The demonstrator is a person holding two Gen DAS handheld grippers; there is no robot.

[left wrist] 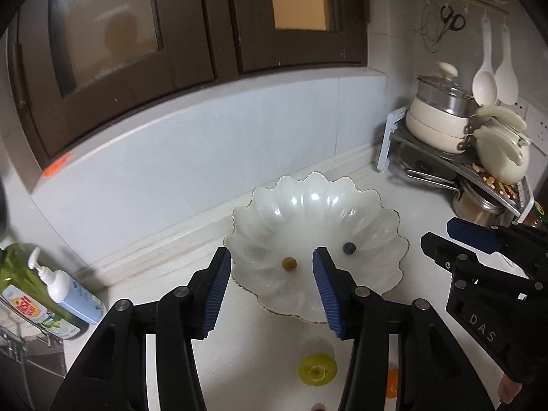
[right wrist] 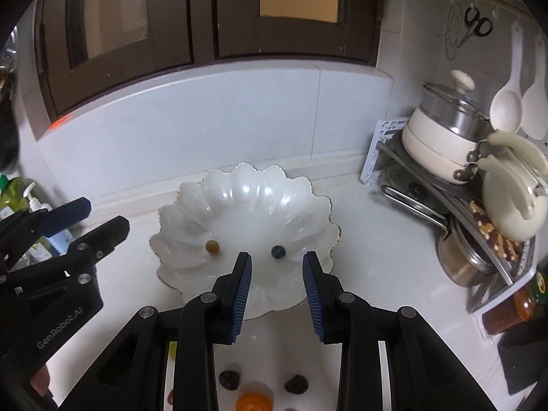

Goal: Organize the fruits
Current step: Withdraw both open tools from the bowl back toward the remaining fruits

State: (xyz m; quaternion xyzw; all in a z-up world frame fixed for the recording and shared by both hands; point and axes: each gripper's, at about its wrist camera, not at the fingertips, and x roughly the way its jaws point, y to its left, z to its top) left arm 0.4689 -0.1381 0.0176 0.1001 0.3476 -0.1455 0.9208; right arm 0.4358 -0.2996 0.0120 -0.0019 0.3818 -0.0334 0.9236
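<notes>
The scalloped white bowl at the centre of both views already held two fruits: a small brownish-green one and a blueberry, well apart. Both the left gripper and the right gripper hung over its near rim, jaws spread and empty. More remained on the counter along the bottom edge: a yellow-green fruit, an orange one and two dark ones (grapes or dried fruit, too blurred to say), partly cut off by the frame, so the sorting seemed barely begun.
</notes>
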